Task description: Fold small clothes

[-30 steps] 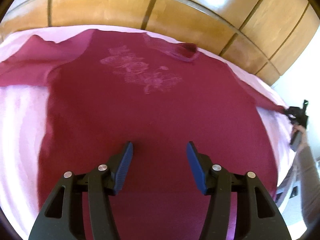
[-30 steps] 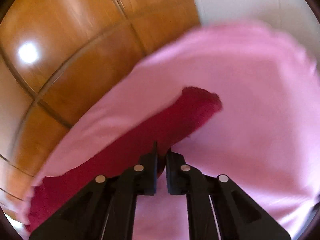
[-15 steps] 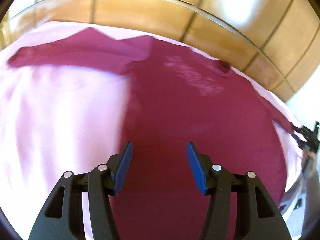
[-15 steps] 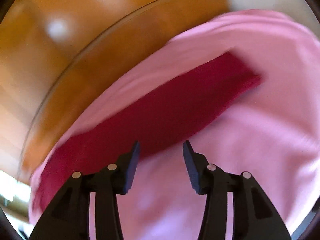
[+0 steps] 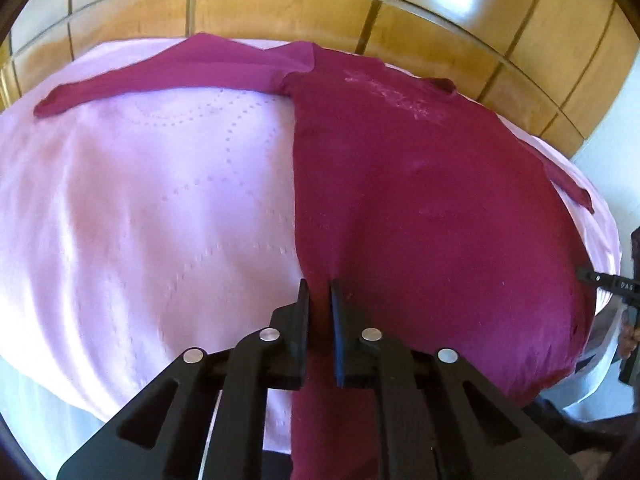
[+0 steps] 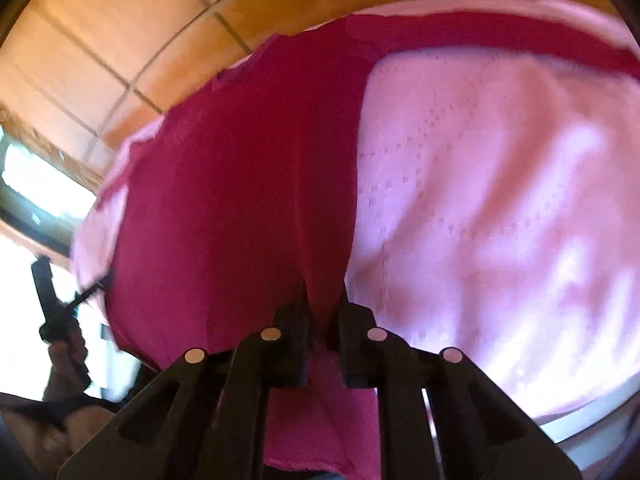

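Note:
A dark red long-sleeved shirt (image 5: 420,200) with a faint flower print lies spread on a pink cloth (image 5: 152,208), both sleeves stretched out. My left gripper (image 5: 319,292) is shut on the shirt's hem at its left bottom corner. In the right wrist view the same shirt (image 6: 240,184) fills the left half; my right gripper (image 6: 324,300) is shut on the hem at the right bottom corner. The right gripper also shows at the far right edge of the left wrist view (image 5: 612,286).
The pink cloth (image 6: 500,200) covers a raised surface whose near edge drops off just below the grippers. A wooden panelled wall (image 5: 320,4) stands behind it. A bright window (image 6: 32,184) is at the left in the right wrist view.
The right gripper let go of the sleeve cuff, moved to the shirt's bottom hem and shut on it. The left gripper shifted left to the hem corner and shut on it.

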A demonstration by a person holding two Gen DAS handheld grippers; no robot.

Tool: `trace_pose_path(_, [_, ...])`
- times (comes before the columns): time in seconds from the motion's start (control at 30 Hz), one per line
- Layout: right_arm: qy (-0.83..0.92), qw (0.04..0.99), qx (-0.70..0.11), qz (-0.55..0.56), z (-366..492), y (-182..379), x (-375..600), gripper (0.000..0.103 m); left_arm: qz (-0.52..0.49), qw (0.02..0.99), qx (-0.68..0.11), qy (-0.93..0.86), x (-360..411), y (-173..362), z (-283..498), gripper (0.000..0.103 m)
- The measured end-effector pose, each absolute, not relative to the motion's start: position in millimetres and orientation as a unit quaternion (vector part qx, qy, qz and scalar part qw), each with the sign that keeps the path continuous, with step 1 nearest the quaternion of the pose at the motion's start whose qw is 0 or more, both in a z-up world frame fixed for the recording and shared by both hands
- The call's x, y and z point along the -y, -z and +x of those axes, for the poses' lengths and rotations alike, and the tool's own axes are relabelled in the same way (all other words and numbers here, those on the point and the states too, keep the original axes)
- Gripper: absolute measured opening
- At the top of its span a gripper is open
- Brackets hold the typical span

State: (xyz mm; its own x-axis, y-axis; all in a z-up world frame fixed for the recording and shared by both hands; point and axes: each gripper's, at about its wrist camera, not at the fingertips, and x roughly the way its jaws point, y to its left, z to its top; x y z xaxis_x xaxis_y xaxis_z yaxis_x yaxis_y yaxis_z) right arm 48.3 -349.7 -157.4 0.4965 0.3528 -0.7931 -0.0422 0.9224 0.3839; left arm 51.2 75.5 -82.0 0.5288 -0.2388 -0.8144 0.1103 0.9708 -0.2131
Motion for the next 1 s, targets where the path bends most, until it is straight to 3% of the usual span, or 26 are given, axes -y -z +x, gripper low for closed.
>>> trace_pose_path(0.2, [-0.099,0.849,-0.503,0.127,47.9,168.5,342.8,0.008,-0.059,0.868,-0.483,0.101,-76.7,81.3,35.5,0.006])
trace_pose_path(0.27, [-0.105,0.845,-0.5,0.159,48.3,166.2,350.8,0.014,-0.064,0.868,-0.483,0.094,-77.4,76.4,38.2,0.007])
trace_pose_path(0.3, [-0.105,0.847,-0.489,0.179,50.0,163.5,360.7,0.025,-0.071,0.869,-0.481,0.094,-77.1,72.7,42.5,0.013])
trace_pose_path(0.33, [-0.097,0.852,-0.479,0.188,51.7,160.0,370.1,0.044,-0.075,0.874,-0.471,0.097,-75.4,67.0,46.4,0.02])
trace_pose_path(0.4, [-0.07,0.859,-0.459,0.216,56.5,156.4,388.8,0.061,-0.076,0.889,-0.44,0.099,-69.5,56.4,53.1,0.056])
trace_pose_path(0.43, [-0.055,0.86,-0.449,0.238,60.1,155.8,403.8,0.065,-0.078,0.898,-0.422,0.099,-64.2,50.8,59.8,0.059])
trace_pose_path(0.67, [0.068,0.839,-0.345,0.416,87.9,162.5,539.1,0.068,-0.095,0.895,-0.414,0.135,-15.1,49.3,117.5,0.059])
trace_pose_path(0.8, [0.126,0.82,-0.294,0.475,111.4,171.2,603.4,0.067,-0.085,0.89,-0.425,0.144,7.8,58.2,137.5,0.065])
trace_pose_path(1.0, [0.196,0.795,-0.254,0.514,142.5,181.6,666.4,0.049,-0.085,0.879,-0.448,0.141,23.2,74.8,154.9,0.071])
